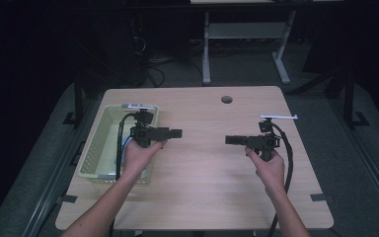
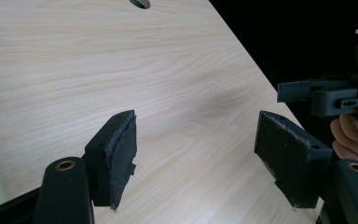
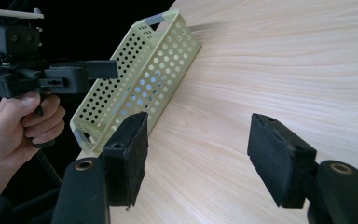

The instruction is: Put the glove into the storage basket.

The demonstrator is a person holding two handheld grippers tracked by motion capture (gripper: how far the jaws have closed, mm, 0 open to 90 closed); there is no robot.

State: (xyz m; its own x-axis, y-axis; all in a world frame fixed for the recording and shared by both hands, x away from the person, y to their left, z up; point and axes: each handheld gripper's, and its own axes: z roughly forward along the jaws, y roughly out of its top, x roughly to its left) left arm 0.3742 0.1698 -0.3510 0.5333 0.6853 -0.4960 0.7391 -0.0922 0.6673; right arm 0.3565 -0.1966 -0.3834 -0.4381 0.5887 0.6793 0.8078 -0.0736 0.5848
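Evidently between grasps, the left gripper (image 1: 176, 133) and right gripper (image 1: 232, 140) face each other above the bare wooden table (image 1: 212, 187), jaws apart on nothing, while the pale green perforated basket (image 1: 93, 148) sits along the table's left edge, under the left hand (image 1: 139, 154).

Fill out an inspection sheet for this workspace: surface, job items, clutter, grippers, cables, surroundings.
Surface: light wooden table, round hole near its far edge.
Job's things: pale green perforated plastic basket at the table's left edge; contents cannot be told.
Clutter: nothing seen.
Grippers: left gripper open, nothing between its jaws; right gripper open, nothing between its jaws; they point toward each other above the table.
Cables: black cable trails from the right gripper; another black cable trails from the left.
Surroundings: dark room, white desk frame behind.
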